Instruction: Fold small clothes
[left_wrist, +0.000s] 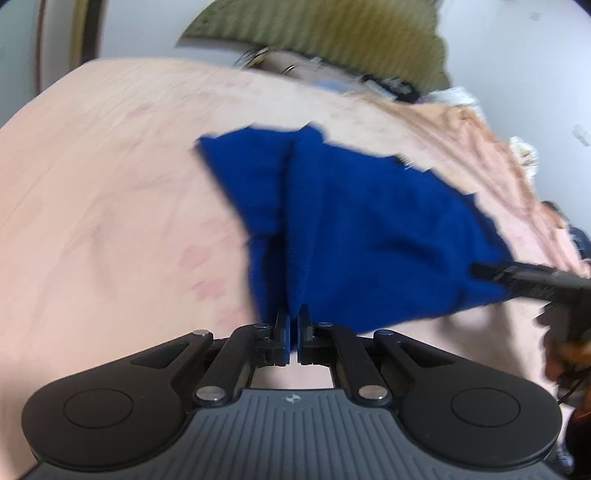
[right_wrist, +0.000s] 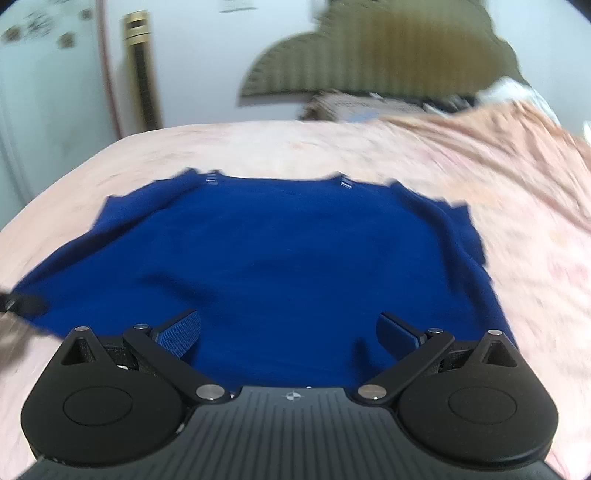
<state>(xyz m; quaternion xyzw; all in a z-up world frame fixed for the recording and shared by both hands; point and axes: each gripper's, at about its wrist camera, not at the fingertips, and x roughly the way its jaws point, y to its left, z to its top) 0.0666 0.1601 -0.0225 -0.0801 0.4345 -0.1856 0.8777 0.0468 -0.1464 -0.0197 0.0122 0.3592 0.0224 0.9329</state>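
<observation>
- Blue garment (right_wrist: 288, 266): spread on the pink bedsheet (right_wrist: 498, 177), near edge towards you. Looks soft, light, limp knit; expect it to sag and drag, not hold shape. No fragile parts; small pale marks at the far edge, too blurred to ID.
- Grip: take it at edges/corners, w/ both layers pinched, or it'll slip out.
- Your left gripper (left_wrist: 291, 325): fingers clenched on a bunched fold of the garment, cloth rising from between the pads.
- Your right gripper (right_wrist: 288, 332): fingers spread wide, released, hovering over the near hem, holding nothing.
- Around: olive headboard (right_wrist: 388, 48) and clutter at the bed's far end, well apart. Wrinkled sheet to the right could snag a dragged hem. Nothing else blocks the fold.
</observation>
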